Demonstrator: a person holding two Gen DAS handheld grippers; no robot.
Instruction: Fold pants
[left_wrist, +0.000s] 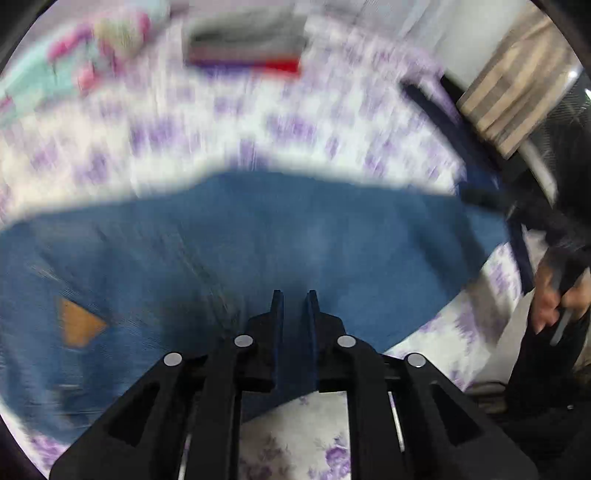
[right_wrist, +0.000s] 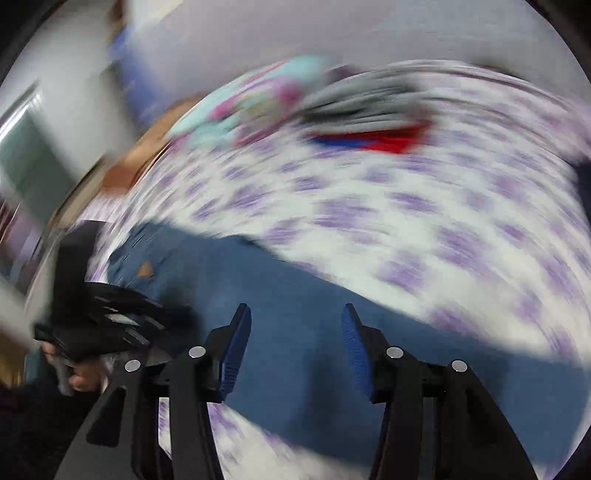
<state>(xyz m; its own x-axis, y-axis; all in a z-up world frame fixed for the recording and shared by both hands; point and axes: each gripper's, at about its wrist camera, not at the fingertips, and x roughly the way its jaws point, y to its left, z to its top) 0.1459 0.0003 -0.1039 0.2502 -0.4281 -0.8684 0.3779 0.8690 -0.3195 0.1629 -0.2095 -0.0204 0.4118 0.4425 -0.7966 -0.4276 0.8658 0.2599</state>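
Note:
Blue jeans (left_wrist: 240, 251) lie spread on a bed with a white and purple floral sheet (left_wrist: 184, 122). A tan patch (left_wrist: 79, 325) shows on them at the left. My left gripper (left_wrist: 294, 299) has its jaws close together with the jeans' edge between them. In the right wrist view the jeans (right_wrist: 295, 314) run across the lower half. My right gripper (right_wrist: 295, 317) is open above them and holds nothing. The left gripper (right_wrist: 103, 321) and the hand on it show at that view's left. Both views are motion-blurred.
A stack of folded clothes (left_wrist: 247, 44) in grey, red and purple lies at the far side of the bed; it also shows in the right wrist view (right_wrist: 373, 110). A teal and pink bundle (left_wrist: 92, 48) lies beside it. A striped curtain (left_wrist: 513, 85) hangs at the right.

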